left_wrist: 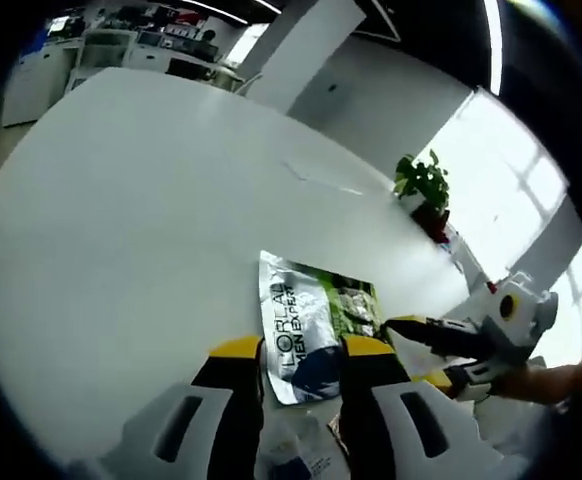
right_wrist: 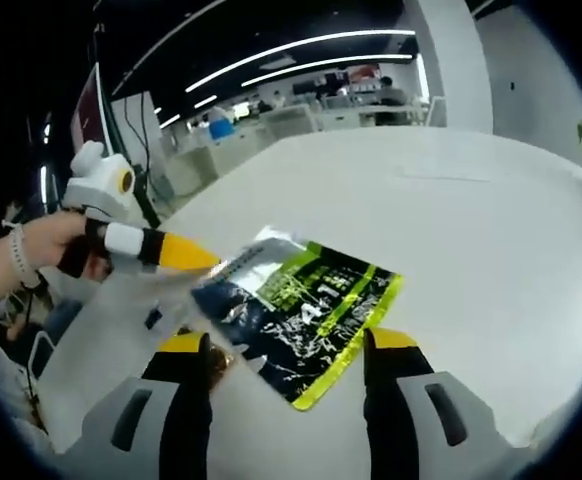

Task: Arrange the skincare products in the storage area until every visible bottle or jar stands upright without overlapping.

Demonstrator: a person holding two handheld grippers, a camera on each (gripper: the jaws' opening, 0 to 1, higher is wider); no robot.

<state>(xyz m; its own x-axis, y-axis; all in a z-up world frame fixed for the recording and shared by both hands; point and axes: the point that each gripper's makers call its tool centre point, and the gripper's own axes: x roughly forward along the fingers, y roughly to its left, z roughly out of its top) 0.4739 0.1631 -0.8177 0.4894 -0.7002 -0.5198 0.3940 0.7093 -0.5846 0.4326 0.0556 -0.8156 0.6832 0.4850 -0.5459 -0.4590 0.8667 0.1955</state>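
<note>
A flat foil sachet [left_wrist: 306, 325] printed "L'OREAL MEN EXPERT" lies on the white tabletop [left_wrist: 141, 230]. In the left gripper view it shows silver and dark blue with a green panel, its near end lying between the left gripper [left_wrist: 301, 365]'s yellow-tipped jaws. Those jaws stand spread, one on each side of the sachet's lower end; whether they touch it cannot be told.

In the right gripper view the same sachet [right_wrist: 306, 310] shows its dark face with lime-green edging and small print, lying askew on the tabletop [right_wrist: 471, 200]. The right gripper [right_wrist: 289, 350] has its jaws spread wide, one at each side of the pack's near corner and just apart from it.

The left gripper [right_wrist: 186, 255] comes into this view from the left, held by a person's hand [right_wrist: 46, 245] with a bracelet on the wrist, its yellow tip at the sachet's silver upper edge. The right gripper [left_wrist: 416, 330] likewise comes into the left gripper view from the right, its dark and yellow tip just beside the green side of the sachet.

A potted plant [left_wrist: 423, 190] stands at the tabletop's far edge near a bright window [left_wrist: 511, 180]. Office desks [right_wrist: 311, 115] sit beyond the tabletop under ceiling strip lights.
</note>
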